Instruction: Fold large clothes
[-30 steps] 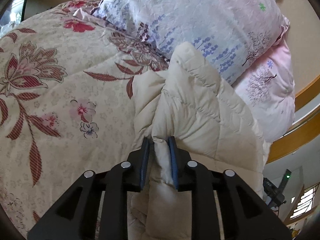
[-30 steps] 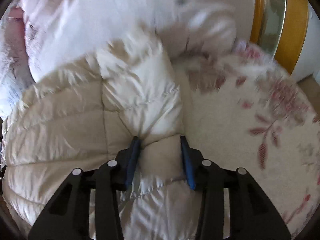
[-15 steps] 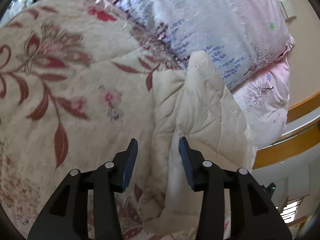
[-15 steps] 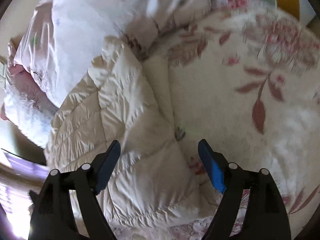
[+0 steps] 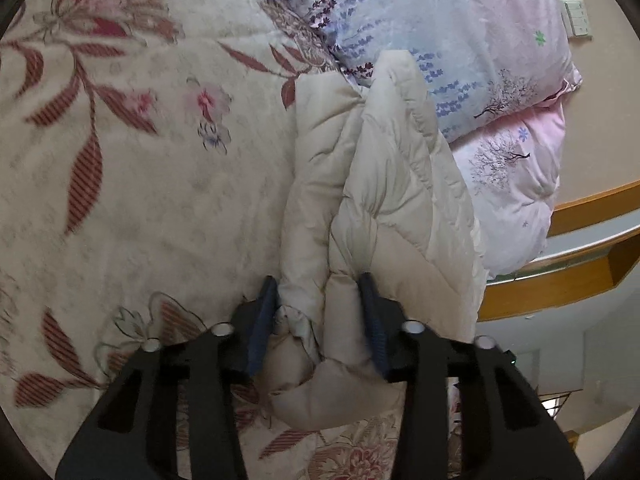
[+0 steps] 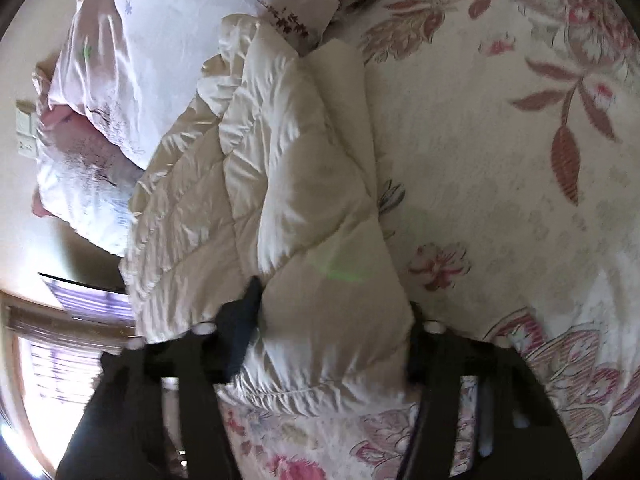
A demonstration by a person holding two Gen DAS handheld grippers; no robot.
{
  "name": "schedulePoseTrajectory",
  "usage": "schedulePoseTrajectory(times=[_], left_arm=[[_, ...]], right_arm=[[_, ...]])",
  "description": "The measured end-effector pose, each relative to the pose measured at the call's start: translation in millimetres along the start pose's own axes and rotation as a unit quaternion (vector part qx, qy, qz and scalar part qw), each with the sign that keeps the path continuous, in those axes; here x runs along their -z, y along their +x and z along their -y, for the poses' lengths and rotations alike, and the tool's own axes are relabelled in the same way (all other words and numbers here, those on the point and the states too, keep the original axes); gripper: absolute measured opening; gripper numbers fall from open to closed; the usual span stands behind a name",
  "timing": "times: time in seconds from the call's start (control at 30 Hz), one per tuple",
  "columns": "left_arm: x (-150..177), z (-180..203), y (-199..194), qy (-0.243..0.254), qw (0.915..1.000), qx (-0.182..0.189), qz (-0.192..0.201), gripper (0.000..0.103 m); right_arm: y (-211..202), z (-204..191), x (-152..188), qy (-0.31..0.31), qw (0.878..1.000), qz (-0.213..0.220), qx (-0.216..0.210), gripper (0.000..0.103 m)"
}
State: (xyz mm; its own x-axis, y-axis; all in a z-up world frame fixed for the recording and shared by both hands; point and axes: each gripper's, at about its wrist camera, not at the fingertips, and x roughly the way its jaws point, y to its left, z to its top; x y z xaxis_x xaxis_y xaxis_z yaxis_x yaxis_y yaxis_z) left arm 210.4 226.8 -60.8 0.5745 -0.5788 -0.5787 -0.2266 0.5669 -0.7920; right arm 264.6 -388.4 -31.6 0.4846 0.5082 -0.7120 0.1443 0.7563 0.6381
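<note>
Two pillows (image 5: 460, 40) against jacket (image 5: 392, 184), floral bedspread (image 5: 140, 184) beneath.

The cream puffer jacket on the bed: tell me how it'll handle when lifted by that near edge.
The cream puffer jacket looks floppy: it is bunched in soft folds between the left tongs. Probably light for its bulk, given the puffy quilting. Its sheen suggests slippery fabric, so a thin pinch may slide out.
</note>
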Motion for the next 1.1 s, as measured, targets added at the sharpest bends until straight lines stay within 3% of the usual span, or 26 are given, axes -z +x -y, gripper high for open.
schedulePoseTrajectory(times=[0.1, 0.23, 0.47, 0.7, 0.83, 0.9, 0.93, 1.03, 1.1], left_arm=[[0.2, 0.4, 1.7, -0.004, 0.9999, 0.011, 0.002, 0.016], [-2.7, 7.4, -7.8, 0.007, 0.9992, 0.033, 0.020, 0.011], [0.2, 11.9, -43.6, 0.032, 0.9959, 0.065, 0.055, 0.009], [26.0, -15.0, -91.9, 0.021, 0.9941, 0.069, 0.081, 0.008], [41.7, -36.0, -100.6, 0.002, 0.9957, 0.051, 0.077, 0.008], [45.9, -39.2, -100.8, 0.003, 0.9961, 0.046, 0.076, 0.009], [47.7, -38.7, -100.6, 0.009, 0.9962, 0.040, 0.077, 0.009], [47.4, -34.8, -102.0, 0.022, 0.9962, 0.022, 0.082, 0.014], [47.3, -32.7, -105.9, 0.028, 0.9956, 0.010, 0.089, 0.025]], right_arm=[[-1.9, 4.9, 2.2, 0.017, 0.999, 0.000, -0.029, 0.032], [-11.5, 4.1, 6.5, 0.029, 0.997, 0.009, -0.065, 0.023], [-26.1, -15.7, 27.7, 0.015, 0.994, 0.002, -0.105, 0.021], [-26.8, -32.1, 70.9, -0.012, 0.993, -0.025, -0.119, 0.020], [-30.9, -21.2, 99.5, -0.017, 0.997, -0.020, -0.074, 0.024], [-34.8, -22.1, 108.0, -0.023, 0.999, -0.006, -0.046, 0.033], [-36.8, -24.7, 109.9, -0.029, 0.999, 0.007, -0.021, 0.043], [-52.7, -42.0, 111.8, -0.067, 0.993, 0.074, 0.070, 0.065], [-71.5, -60.7, 115.4, -0.102, 0.975, 0.144, 0.135, 0.068]])
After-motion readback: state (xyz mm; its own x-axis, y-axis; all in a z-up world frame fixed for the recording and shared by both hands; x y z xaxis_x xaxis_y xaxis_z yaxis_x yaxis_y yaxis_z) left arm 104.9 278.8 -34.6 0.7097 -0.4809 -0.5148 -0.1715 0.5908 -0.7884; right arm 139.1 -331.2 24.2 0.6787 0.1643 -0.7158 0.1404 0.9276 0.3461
